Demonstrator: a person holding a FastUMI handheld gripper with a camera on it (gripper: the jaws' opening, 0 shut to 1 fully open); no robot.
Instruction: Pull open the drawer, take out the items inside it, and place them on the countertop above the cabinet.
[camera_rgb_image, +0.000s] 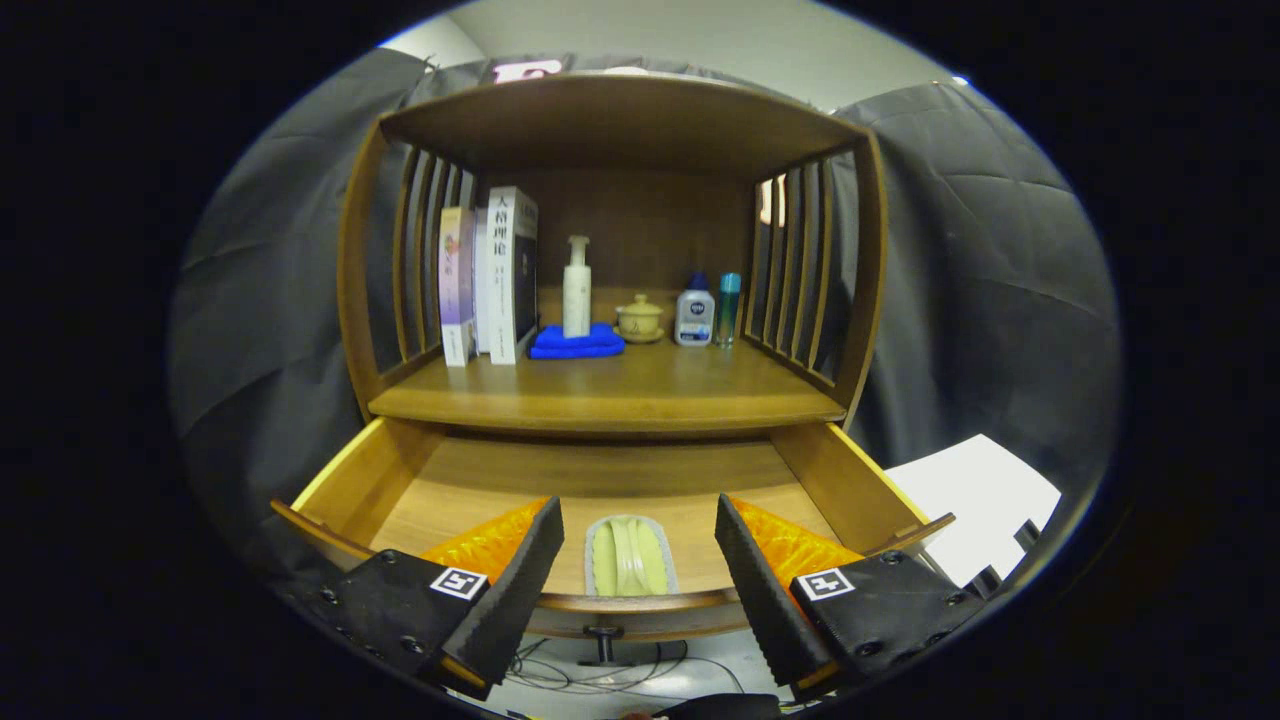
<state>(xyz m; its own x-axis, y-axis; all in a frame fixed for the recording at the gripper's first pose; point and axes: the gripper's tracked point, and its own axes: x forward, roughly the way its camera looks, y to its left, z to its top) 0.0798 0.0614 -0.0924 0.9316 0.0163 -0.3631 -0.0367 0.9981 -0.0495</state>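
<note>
One green sponge (628, 556) lies inside the open drawer (850, 480), near its front. I hold my tool (635, 575) wide, empty, straddling it for a grab.

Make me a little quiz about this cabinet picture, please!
1. True or false: the drawer is pulled open.
2. What does the white pump bottle stand on? A) blue cloth B) books C) drawer floor
3. What lies in the drawer between the open fingers of the gripper?

Key: 1 true. 2 A. 3 a pale green item with a grey rim, near the drawer front.
</note>
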